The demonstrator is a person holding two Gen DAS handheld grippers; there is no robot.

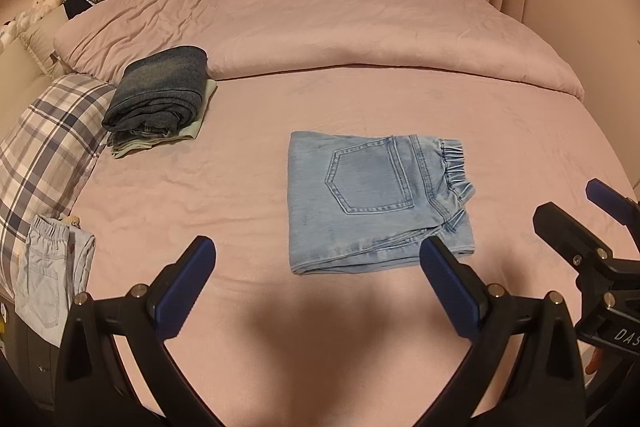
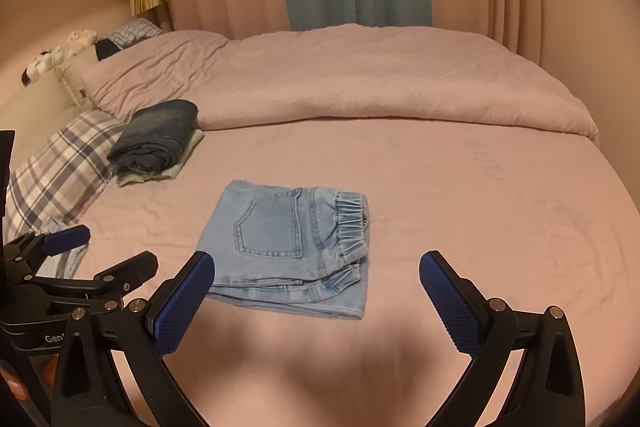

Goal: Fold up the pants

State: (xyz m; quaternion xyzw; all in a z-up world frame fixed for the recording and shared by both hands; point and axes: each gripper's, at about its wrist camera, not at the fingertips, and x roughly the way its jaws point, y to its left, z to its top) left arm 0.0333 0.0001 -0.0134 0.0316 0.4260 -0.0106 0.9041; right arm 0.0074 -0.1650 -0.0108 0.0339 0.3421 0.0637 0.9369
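Observation:
A pair of light blue jeans [image 1: 376,199] [image 2: 288,247] lies folded into a compact rectangle on the pink bed sheet [image 1: 224,195] [image 2: 460,207], back pocket up and elastic waistband to the right. My left gripper [image 1: 316,249] hovers open just in front of the jeans, holding nothing. My right gripper [image 2: 318,263] is also open and empty, at the near edge of the jeans. Each gripper shows in the other's view: the right gripper [image 1: 568,203] at the right edge, the left gripper [image 2: 114,247] at the lower left.
Folded dark jeans [image 1: 160,95] [image 2: 156,135] sit on a pale green garment at the back left. A plaid pillow [image 1: 48,147] [image 2: 60,167] and pale blue pants [image 1: 48,279] lie along the left edge. A pink duvet [image 1: 320,27] [image 2: 340,79] is bunched across the back, with curtains behind it.

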